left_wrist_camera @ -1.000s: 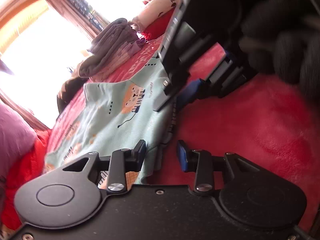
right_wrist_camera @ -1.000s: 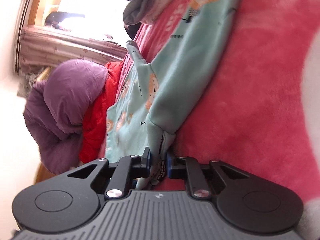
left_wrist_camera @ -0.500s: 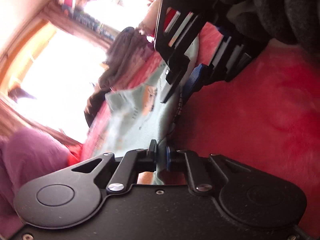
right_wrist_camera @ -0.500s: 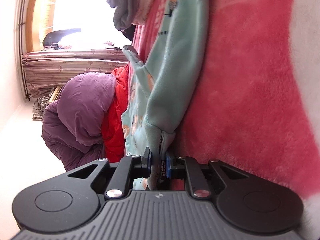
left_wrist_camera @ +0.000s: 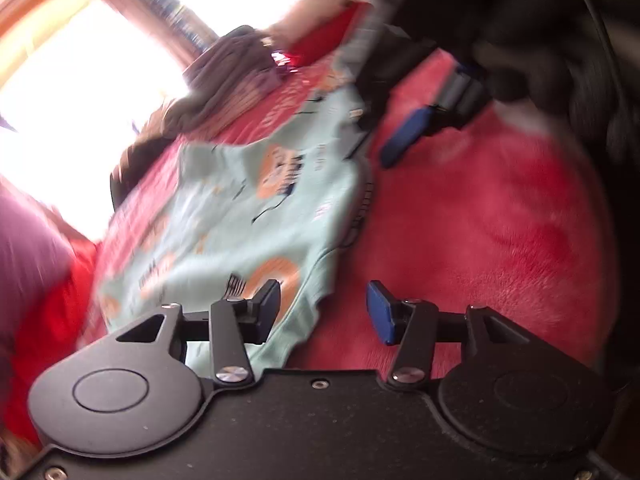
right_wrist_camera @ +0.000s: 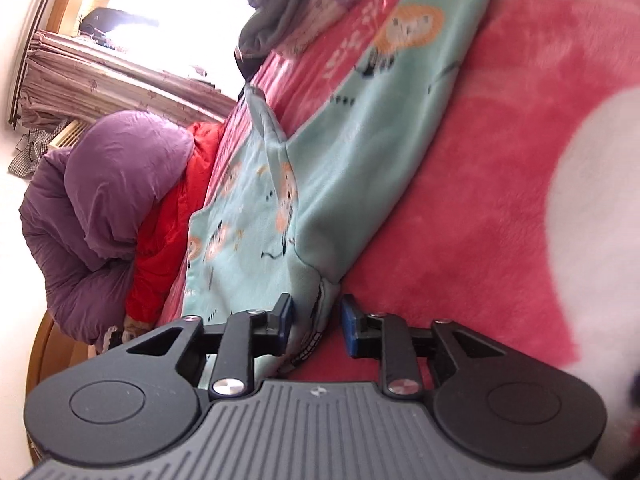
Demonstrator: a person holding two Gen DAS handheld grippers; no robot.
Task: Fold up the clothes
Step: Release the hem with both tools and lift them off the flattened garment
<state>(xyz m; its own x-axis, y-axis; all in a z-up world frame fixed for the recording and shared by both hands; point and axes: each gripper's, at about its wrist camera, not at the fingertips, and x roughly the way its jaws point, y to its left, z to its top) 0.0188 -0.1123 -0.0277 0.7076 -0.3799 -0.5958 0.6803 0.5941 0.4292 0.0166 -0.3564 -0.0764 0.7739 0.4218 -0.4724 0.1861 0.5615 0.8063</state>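
Note:
A mint-green garment (left_wrist_camera: 224,216) with orange lion prints lies spread on the pink fleece blanket (left_wrist_camera: 480,232). My left gripper (left_wrist_camera: 324,312) hovers over the garment's near edge. Its jaws are opening, and the wavy hem lies loose between them, pressed by neither pad. In the right wrist view the garment (right_wrist_camera: 344,184) is folded into a long strip. My right gripper (right_wrist_camera: 316,324) is opening too, with the garment's corner lying slack between its blue pads. The right gripper (left_wrist_camera: 380,140) also shows in the left wrist view, at the garment's far edge, held by a dark-gloved hand (left_wrist_camera: 560,40).
A purple padded jacket (right_wrist_camera: 104,200) and a red jacket (right_wrist_camera: 168,232) are heaped past the garment on the left. A grey pile of clothes (right_wrist_camera: 288,20) lies further back near the bright window. The blanket has a white patch (right_wrist_camera: 600,220) on the right.
Both grippers, shut on the garment's edge half a second ago, have spread their jaws and let the cloth drop. The left gripper has lifted and shifted; its view is blurred.

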